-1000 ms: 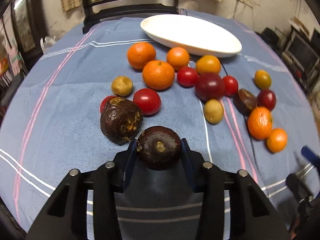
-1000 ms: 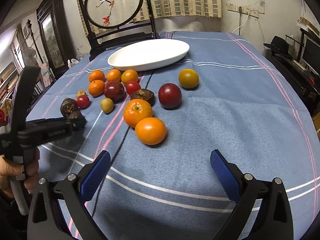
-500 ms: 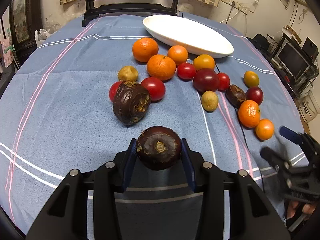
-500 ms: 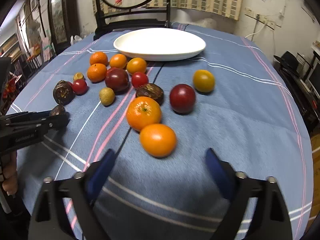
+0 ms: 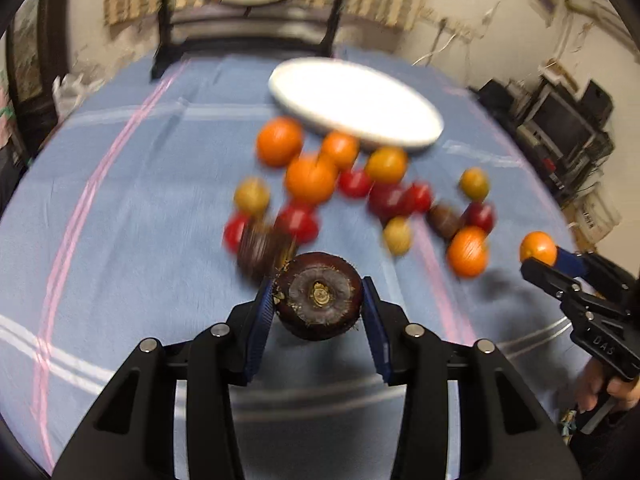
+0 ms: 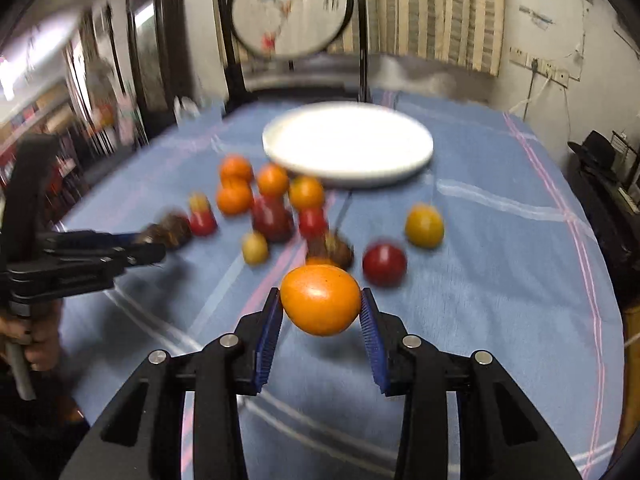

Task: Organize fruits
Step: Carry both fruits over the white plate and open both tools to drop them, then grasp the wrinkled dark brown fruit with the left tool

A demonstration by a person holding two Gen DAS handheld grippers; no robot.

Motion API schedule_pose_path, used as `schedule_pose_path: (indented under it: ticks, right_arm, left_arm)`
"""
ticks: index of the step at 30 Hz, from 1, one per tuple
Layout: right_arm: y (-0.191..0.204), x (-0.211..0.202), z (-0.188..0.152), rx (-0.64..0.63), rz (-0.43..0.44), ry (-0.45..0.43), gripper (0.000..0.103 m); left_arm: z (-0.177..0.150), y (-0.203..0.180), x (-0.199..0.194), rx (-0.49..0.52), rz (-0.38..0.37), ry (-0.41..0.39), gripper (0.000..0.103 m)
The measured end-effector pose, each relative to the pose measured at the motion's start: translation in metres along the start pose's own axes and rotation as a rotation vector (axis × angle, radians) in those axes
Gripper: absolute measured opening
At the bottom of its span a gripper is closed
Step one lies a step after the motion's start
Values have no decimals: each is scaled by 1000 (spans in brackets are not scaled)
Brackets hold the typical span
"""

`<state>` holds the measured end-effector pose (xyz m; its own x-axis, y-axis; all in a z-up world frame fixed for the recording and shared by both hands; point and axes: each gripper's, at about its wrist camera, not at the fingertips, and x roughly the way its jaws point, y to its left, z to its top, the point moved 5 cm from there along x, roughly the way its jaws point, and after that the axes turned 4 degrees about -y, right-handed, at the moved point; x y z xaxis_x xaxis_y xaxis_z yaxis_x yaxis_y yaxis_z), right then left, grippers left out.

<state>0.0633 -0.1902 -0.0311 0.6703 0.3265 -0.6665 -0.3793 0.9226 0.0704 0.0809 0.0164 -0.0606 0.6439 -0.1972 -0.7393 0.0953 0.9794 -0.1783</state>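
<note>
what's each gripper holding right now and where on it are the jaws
The left gripper clamps a dark brown fruit across its sides; the right gripper clamps an orange fruit across its sides.

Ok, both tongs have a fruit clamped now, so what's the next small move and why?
Probably carry both forward to the white oval plate and release there. The left tongs grip the dark purple round fruit, the right tongs grip the smooth orange fruit, and the plate looks bare with the remaining fruits on the blue striped tablecloth.
</note>
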Motion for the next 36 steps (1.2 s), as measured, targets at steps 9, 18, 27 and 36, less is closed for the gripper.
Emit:
schedule_pose_path:
  ticks: [9,18,27,36]
  right_arm:
    - [-24,64,113,146,-17,-127,40]
    - [-44,161,98,203,-86,21,40]
    - [-48,158,102,185,-121,-48,81]
    - [-39,120,107,93,-110,-87,86]
  left_arm:
    - [149,-30,57,23,31,-77,42]
    - [159,-2,163,-82,100,41,42]
    - [159,-14,167,-19,109,-20,75]
    - [155,-17,93,17,133,-145,90]
